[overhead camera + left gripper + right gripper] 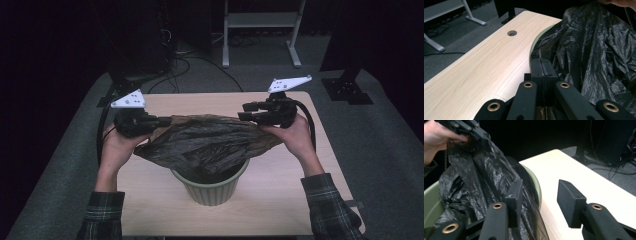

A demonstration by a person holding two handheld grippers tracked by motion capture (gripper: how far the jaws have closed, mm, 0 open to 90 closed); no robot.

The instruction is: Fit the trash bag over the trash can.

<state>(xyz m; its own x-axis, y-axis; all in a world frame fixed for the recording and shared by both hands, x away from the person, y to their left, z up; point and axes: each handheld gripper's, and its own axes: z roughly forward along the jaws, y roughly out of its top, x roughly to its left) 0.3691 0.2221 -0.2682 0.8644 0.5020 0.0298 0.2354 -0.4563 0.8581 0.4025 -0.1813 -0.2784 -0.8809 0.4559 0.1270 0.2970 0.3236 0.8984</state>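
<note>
High view: a person holds a claw in each hand over a pale wooden desk (150, 205), and a black plastic bag (205, 142) is stretched between the two, sagging into a green bin (210, 190) that stands on the desk near the person's edge. The left claw (162, 121) lies level at the bag's left end, its jaws pressed together on a fold of the plastic; in the left gripper view the two pads meet with no gap, just beside the bin's green rim (534, 46), and the crinkled bag (596, 55) spreads to their right. The right claw (245, 111) lies level at the bag's right end, above the far right side of the bin. In the right gripper view its jaws stand partly apart: the left pad rests against the outside of the bag (481, 185) at the bin's rim (536, 185), while the right pad hangs over bare desk (584, 177) with nothing pinched between the two. That view also shows the left claw (482, 138) farther off at the top left, clamped on the bag's raised edge. Both sleeves are plaid, and grey floor (380, 130) surrounds the desk
</note>
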